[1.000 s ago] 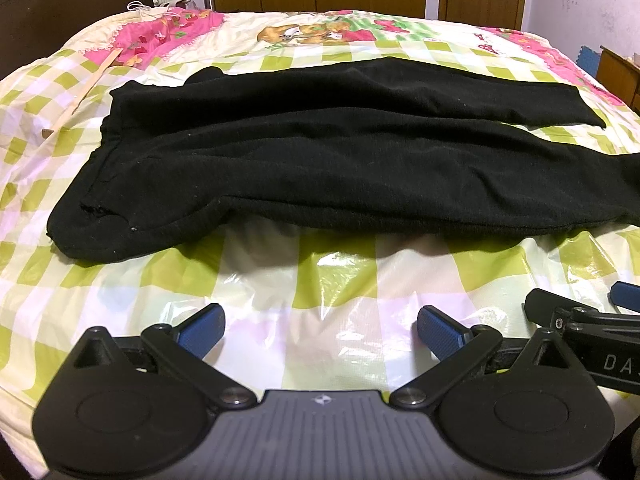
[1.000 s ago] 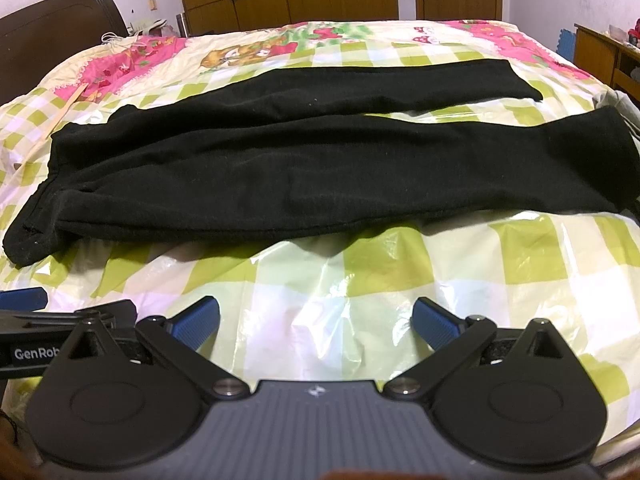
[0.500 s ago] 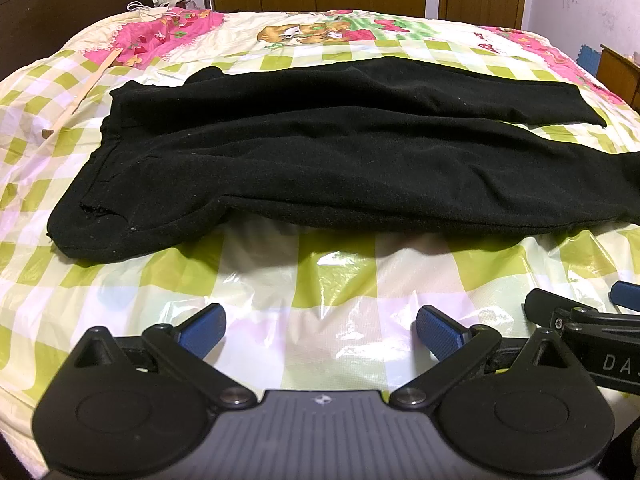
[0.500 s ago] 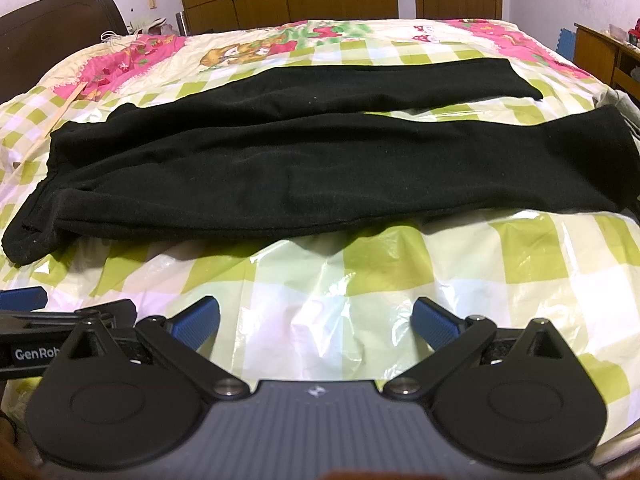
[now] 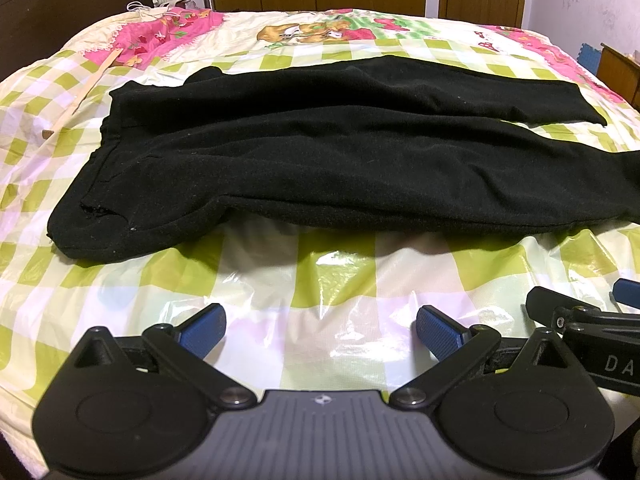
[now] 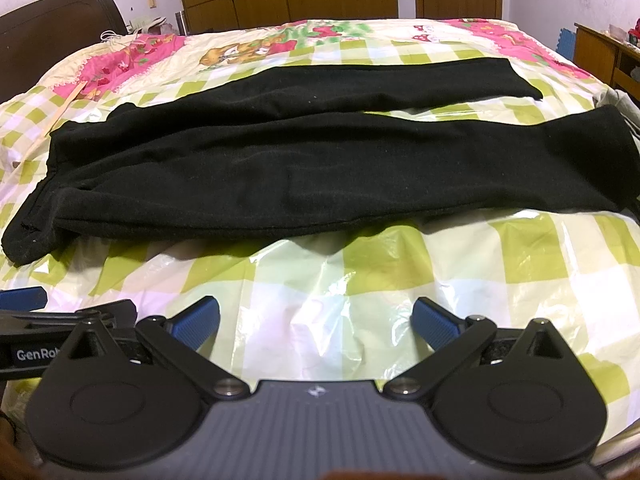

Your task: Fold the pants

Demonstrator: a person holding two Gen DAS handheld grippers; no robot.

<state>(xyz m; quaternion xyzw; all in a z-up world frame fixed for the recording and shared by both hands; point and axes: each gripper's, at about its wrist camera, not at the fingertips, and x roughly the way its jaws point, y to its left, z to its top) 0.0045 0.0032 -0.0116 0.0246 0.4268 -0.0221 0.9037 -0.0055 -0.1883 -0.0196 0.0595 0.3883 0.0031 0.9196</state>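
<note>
The black pants [image 5: 340, 160] lie spread flat across the middle of the bed, waistband to the left, both legs running right; the far leg [image 6: 380, 84] splays slightly away from the near leg [image 6: 360, 176], with a sliver of bedcover showing between them toward the cuffs. The fabric looks like a thick, soft knit or fleece: limp, fairly light, likely to drape and sag when lifted and unlikely to hold a crease without being pressed down. It rests on a glossy plastic sheet [image 5: 340, 304] over the checked green bedcover [image 5: 32, 152], so it may slide easily when dragged. Sensible holds seem to be the near waistband corner [image 5: 76, 236] and the near cuff [image 6: 616, 160], pinching through both layers at the hem. The left gripper [image 5: 320, 330] and the right gripper [image 6: 316, 322] hover side by side over the bed's near edge, short of the pants, each with jaws spread wide and holding nothing. A wooden stick [image 5: 80, 94] lies at the left.
</note>
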